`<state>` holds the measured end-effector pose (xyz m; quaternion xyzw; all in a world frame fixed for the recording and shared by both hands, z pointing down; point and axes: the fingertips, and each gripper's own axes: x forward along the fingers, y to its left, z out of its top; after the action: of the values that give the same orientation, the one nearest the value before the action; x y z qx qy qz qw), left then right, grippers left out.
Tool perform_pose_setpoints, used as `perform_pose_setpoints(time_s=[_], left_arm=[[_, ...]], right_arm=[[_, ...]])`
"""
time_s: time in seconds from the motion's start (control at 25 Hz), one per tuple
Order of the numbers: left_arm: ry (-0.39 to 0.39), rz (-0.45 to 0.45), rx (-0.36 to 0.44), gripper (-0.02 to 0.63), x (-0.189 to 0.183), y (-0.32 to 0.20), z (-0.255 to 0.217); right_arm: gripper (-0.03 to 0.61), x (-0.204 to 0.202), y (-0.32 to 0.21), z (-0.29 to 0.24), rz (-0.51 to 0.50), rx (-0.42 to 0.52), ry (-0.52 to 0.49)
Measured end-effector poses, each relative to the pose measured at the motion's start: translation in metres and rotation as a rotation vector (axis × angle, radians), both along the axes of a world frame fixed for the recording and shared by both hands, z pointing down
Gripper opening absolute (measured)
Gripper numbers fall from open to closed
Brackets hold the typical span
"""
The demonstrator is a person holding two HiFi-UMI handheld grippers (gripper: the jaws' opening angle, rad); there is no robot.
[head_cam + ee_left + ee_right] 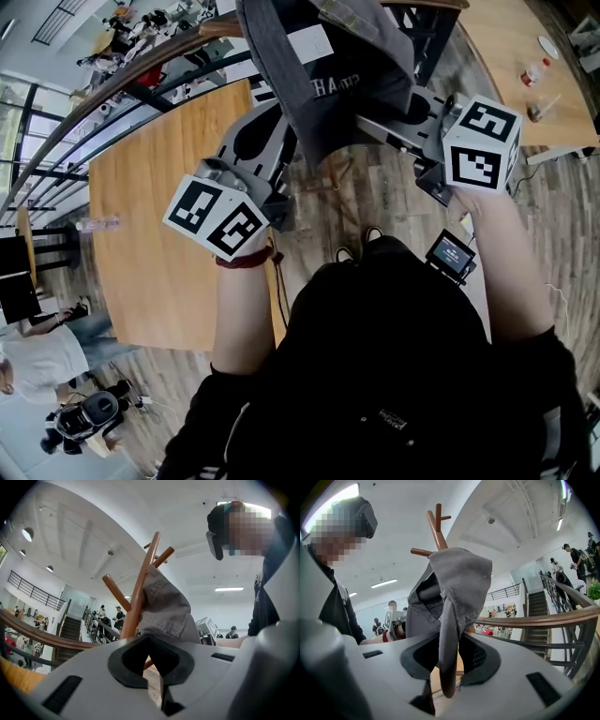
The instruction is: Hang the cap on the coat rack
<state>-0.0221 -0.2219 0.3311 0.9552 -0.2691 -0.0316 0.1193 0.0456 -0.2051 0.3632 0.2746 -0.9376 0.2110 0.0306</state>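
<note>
Head view is looking steeply down on a light wooden table (150, 253) at the far left, and next to it the left gripper (151, 666) is hovering beside the brown wooden coat rack (138, 590). Its jaws are standing slightly apart, background showing through the gap and no cloth between them. In the middle, the grey cotton baseball cap (323, 80) is hanging limp against the rack's pole, its crown draped just under the angled top pegs (423, 551); whether a peg is actually carrying it, I cannot tell. Further right, the right gripper (449, 670) is pinching a narrow hanging fold of the cap, probably the brim seen edge-on, both pads pressing on it. The cap is looking light and soft, its crown creasing and collapsing freely, so it is likely to sag and slip off unless a peg goes well inside. The brim is probably the stiffest part, making it the better place to hold while the crown is being settled over a peg.
</note>
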Motion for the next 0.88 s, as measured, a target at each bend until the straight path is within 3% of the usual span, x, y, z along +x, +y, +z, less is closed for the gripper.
perform_pose_setpoints(time_s=[0.36,0.56,0.68,0.88], left_arm=[[-0.009,-0.006,-0.014,0.003,0.034,0.021,0.035],[-0.013,-0.092,-0.039,0.003,0.002,0.009,0.042],[-0.015,-0.102,-0.040,0.003,-0.003,0.008,0.051],[-0.071,-0.105,-0.110,0.003,-0.019,0.014,0.091]], right_arm=[[0.203,0.041,0.018,0.029,0.049,-0.026,-0.033],[0.252,0.043,0.008,0.029,0.144,-0.035,-0.020],[0.255,0.053,0.006,0.035,0.185,-0.045,-0.018],[0.256,0.067,0.012,0.069,0.227,-0.120,0.005]])
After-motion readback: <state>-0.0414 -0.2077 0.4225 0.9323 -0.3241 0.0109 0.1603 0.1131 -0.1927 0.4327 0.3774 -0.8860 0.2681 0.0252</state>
